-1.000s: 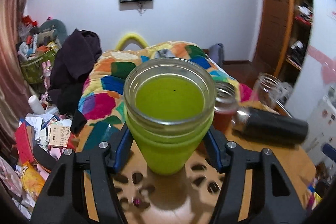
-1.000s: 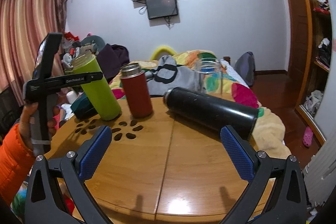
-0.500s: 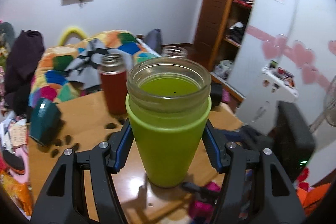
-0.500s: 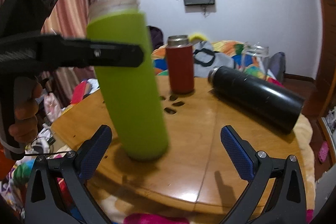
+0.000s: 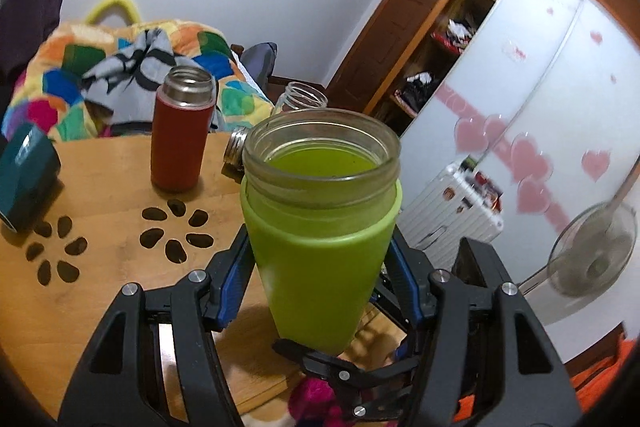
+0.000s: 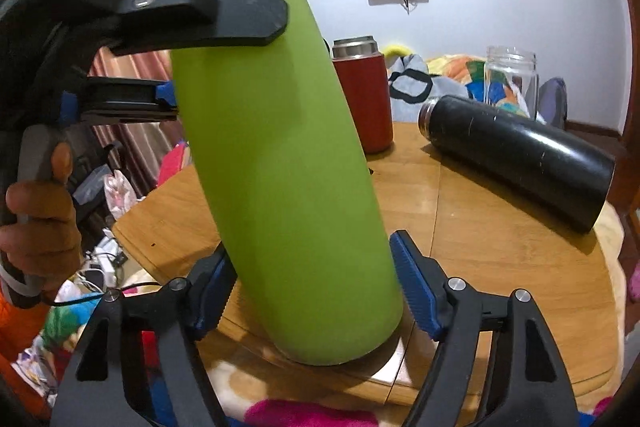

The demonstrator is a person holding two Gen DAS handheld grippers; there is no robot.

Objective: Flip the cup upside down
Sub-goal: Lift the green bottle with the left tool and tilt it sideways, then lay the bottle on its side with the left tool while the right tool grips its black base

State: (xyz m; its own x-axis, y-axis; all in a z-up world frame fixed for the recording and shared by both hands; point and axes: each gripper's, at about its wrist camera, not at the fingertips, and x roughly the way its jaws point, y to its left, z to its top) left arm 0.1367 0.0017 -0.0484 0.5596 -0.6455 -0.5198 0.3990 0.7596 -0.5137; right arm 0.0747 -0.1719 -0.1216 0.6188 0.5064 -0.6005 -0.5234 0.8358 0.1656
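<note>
The green cup (image 5: 320,247), a tall sleeved tumbler with a clear glass rim, stands mouth-up and slightly tilted near the table's front edge. My left gripper (image 5: 320,267) is shut on its upper body. In the right wrist view the cup (image 6: 280,155) fills the middle, with the left gripper's fingers (image 6: 208,15) clamped near its top. My right gripper (image 6: 312,299) has its blue pads on both sides of the cup's lower part, close to its sides; whether they press on it I cannot tell.
On the round wooden table (image 6: 480,227) a red flask (image 6: 364,95) stands upright, a black flask (image 6: 520,155) lies on its side, and a clear glass jar (image 6: 510,79) stands behind. A dark green box (image 5: 24,175) sits at the left. A fan (image 5: 592,255) stands beside the table.
My left gripper has carried the green cup from the far side to the table's near edge. My right gripper's jaws have narrowed around the cup's lower part.
</note>
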